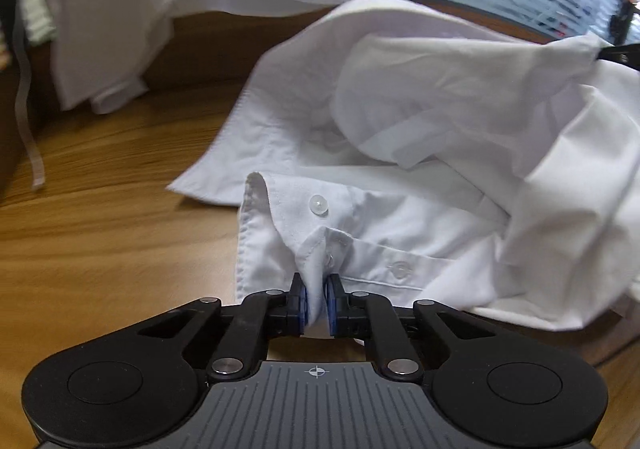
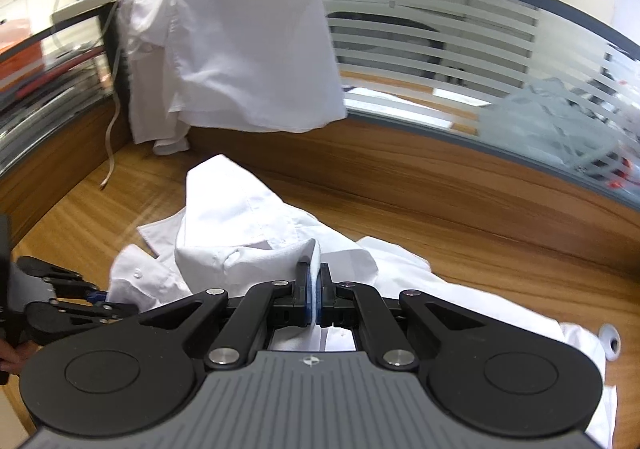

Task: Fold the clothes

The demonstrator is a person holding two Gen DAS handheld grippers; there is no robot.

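Observation:
A crumpled white button shirt (image 1: 420, 137) lies on the wooden table (image 1: 100, 233). My left gripper (image 1: 316, 303) is shut on a pinch of its cuff, close to a clear button (image 1: 319, 204). In the right wrist view the same shirt (image 2: 240, 233) bunches up in front of my right gripper (image 2: 315, 299), which is shut on a raised fold of its cloth. The left gripper (image 2: 96, 295) shows at the lower left of that view, gripping the shirt's left end. The right gripper's tip (image 1: 618, 55) holds the shirt's far right edge in the left wrist view.
A second white garment (image 2: 240, 49) hangs over the striped glass partition (image 2: 460, 33) at the back. A white strap (image 2: 112, 129) dangles by the left corner. Wooden panels wall the table behind and to the left. A round cable hole (image 2: 610, 341) sits at the right.

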